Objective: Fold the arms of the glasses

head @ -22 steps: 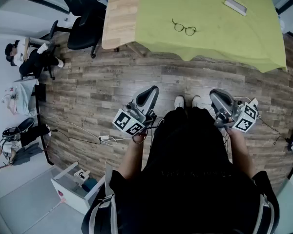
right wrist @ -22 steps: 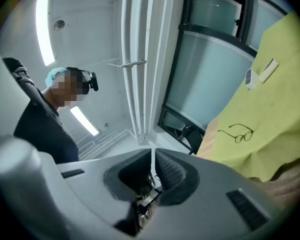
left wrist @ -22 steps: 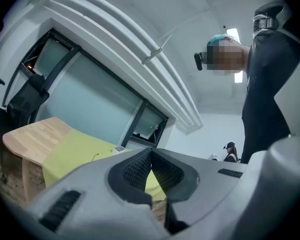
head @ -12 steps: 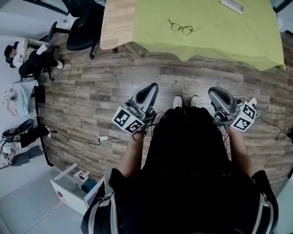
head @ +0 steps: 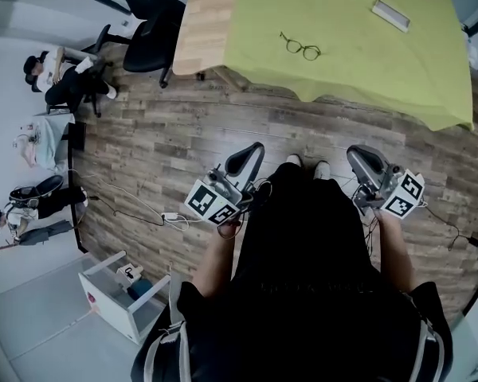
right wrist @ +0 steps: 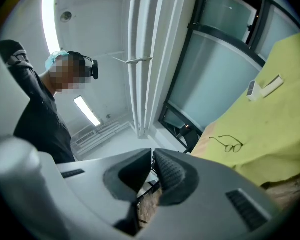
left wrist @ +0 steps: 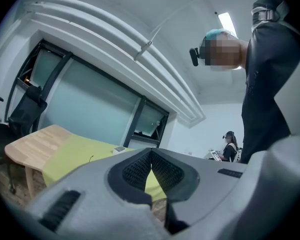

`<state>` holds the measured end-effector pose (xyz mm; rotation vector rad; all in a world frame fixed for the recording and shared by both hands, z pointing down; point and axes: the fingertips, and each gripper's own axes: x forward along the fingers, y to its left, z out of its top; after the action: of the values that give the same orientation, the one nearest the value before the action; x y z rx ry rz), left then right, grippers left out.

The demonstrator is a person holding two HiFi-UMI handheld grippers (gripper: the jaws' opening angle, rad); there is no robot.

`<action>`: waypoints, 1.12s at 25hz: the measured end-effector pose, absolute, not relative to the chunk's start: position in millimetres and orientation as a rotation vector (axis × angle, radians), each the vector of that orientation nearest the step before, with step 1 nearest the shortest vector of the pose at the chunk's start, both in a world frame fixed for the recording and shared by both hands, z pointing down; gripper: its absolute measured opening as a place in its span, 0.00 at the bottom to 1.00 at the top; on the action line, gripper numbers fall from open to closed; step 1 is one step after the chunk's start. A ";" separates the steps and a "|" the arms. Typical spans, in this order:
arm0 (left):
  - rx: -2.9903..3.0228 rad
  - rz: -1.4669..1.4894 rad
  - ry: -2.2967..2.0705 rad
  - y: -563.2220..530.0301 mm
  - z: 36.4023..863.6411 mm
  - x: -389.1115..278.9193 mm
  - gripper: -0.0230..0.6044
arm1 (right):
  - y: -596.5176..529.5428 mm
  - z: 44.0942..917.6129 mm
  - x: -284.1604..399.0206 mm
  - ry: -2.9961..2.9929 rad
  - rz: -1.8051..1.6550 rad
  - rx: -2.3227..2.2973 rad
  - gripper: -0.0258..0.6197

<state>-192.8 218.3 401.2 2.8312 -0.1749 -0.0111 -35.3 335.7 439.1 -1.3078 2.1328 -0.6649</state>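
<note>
I see a grey-brown wood-plank floor (head: pixel 223 126) w/ cables (head: pixel 169 216) trailing across it; light wood table (head: pixel 201 22) at top, mostly under a green cloth (head: pixel 366 46); black office chair (head: pixel 147 42) just beside its left end; white drawer unit (head: pixel 111 301) btm left; frosted glass panels (left wrist: pixel 90 101) in dark frames behind; white ceiling pipes (left wrist: pixel 140 54); strip light (right wrist: pixel 87 111) lit.

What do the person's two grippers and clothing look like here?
Both the left gripper and right gripper have grey moulded shells with black textured pads. Each carries a white cube with black square markers and trails thin cables. The person wears a black top.
</note>
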 end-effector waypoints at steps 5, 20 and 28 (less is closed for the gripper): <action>2.831 0.001 -0.204 220.7 405.6 -189.3 0.07 | 334.2 449.3 -29.8 2.123 -0.711 -1.285 0.10; 2.822 -0.035 -0.117 166.7 419.5 -140.9 0.07 | 287.0 463.0 -9.2 2.133 -0.769 -1.314 0.10; 2.825 -0.014 -0.092 103.9 424.9 -109.4 0.07 | 221.2 468.2 10.9 2.145 -0.837 -1.320 0.10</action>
<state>-109.4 103.9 424.9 2.8248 -0.0919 -0.0143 10.9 221.2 468.2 -1.3199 2.1446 -0.8374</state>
